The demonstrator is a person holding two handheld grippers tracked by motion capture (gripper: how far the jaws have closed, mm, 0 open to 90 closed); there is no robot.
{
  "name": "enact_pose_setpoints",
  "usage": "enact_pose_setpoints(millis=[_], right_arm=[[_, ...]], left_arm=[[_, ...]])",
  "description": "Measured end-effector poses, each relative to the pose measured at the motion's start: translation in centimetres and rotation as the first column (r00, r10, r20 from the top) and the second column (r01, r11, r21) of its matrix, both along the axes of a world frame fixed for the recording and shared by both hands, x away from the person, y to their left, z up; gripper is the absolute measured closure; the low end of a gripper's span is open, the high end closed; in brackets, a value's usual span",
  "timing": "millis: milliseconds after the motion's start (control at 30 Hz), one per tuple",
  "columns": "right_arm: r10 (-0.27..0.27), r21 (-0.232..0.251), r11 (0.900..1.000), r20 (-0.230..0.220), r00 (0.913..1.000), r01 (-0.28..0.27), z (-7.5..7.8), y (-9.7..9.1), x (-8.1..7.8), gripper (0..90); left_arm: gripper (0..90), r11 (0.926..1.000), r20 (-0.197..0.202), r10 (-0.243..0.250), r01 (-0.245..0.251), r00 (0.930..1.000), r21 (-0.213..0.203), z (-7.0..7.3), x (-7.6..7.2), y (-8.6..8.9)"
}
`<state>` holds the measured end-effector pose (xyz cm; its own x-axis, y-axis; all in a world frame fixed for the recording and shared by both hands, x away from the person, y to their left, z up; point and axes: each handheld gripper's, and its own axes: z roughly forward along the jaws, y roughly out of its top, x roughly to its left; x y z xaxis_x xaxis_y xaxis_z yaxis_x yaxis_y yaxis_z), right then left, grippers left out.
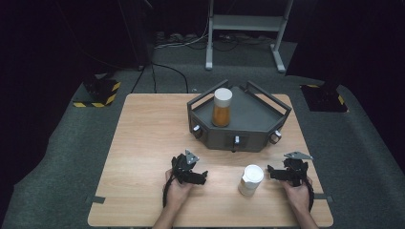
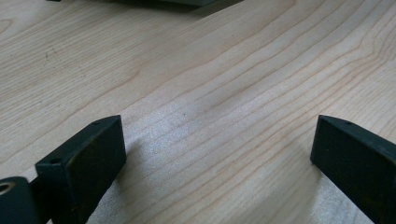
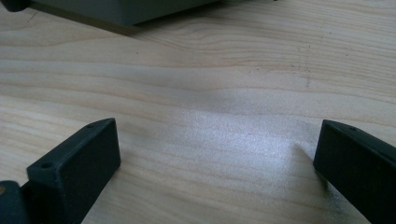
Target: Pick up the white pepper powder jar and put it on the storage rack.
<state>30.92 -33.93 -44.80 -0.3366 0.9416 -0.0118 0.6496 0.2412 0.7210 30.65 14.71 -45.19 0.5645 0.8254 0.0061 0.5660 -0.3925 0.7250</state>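
My left gripper (image 1: pixel 190 171) rests low over the wooden table (image 1: pixel 143 143) at the front left, held in a hand. In the left gripper view, the left gripper (image 2: pixel 217 154) has its jaws wide apart with only bare wood between them. My right gripper (image 1: pixel 288 171) sits at the front right, and in its own view the right gripper (image 3: pixel 217 156) is also open over bare wood. A white lidded cup (image 1: pixel 250 180) stands upright on the table just left of the right gripper, apart from it. A jar of orange contents with a white cap (image 1: pixel 222 107) stands in a dark grey tray (image 1: pixel 248 139).
The tray with raised rail handles occupies the table's far middle; its edge (image 3: pixel 121 11) shows at the top of the right gripper view. Beyond the table stand a metal frame (image 1: pixel 246 24), cables and hazard-striped blocks (image 1: pixel 98 93) on the grey floor.
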Motion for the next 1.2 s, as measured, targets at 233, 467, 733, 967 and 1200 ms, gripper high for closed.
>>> enact_pose_setpoints(millis=[233, 467, 733, 967, 1200], right_arm=[[0.016, 0.004, 0.9999, -0.003, 0.9999, -0.016, 0.2, -0.5, -0.5, 3.0], [0.063, 0.022, 0.9978, -0.001, 0.998, -0.063, 0.1, -1.3, -1.3, 3.3], [0.132, 0.05, 0.9899, 0.013, 0.9911, -0.133, 0.3, -2.5, -3.1, 3.7], [0.206, 0.07, 0.9758, 0.017, 0.9783, -0.207, 0.6, -3.0, -4.3, 3.9], [0.267, 0.08, 0.9602, 0.019, 0.9635, -0.268, 0.7, -3.0, -5.1, 3.8]], left_arm=[[3.4, 1.0, 0.0, 0.0, 0.0, 1.0, 0.0, 0.0, 0.0, 0.0], [3.4, 1.0, 0.0, 0.0, 0.0, 1.0, 0.0, 0.0, 0.0, 0.0], [3.4, 1.0, 0.0, 0.0, 0.0, 1.0, 0.0, 0.0, 0.0, 0.0], [3.4, 1.0, 0.0, 0.0, 0.0, 1.0, 0.0, 0.0, 0.0, 0.0], [3.4, 1.0, 0.0, 0.0, 0.0, 1.0, 0.0, 0.0, 0.0, 0.0]])
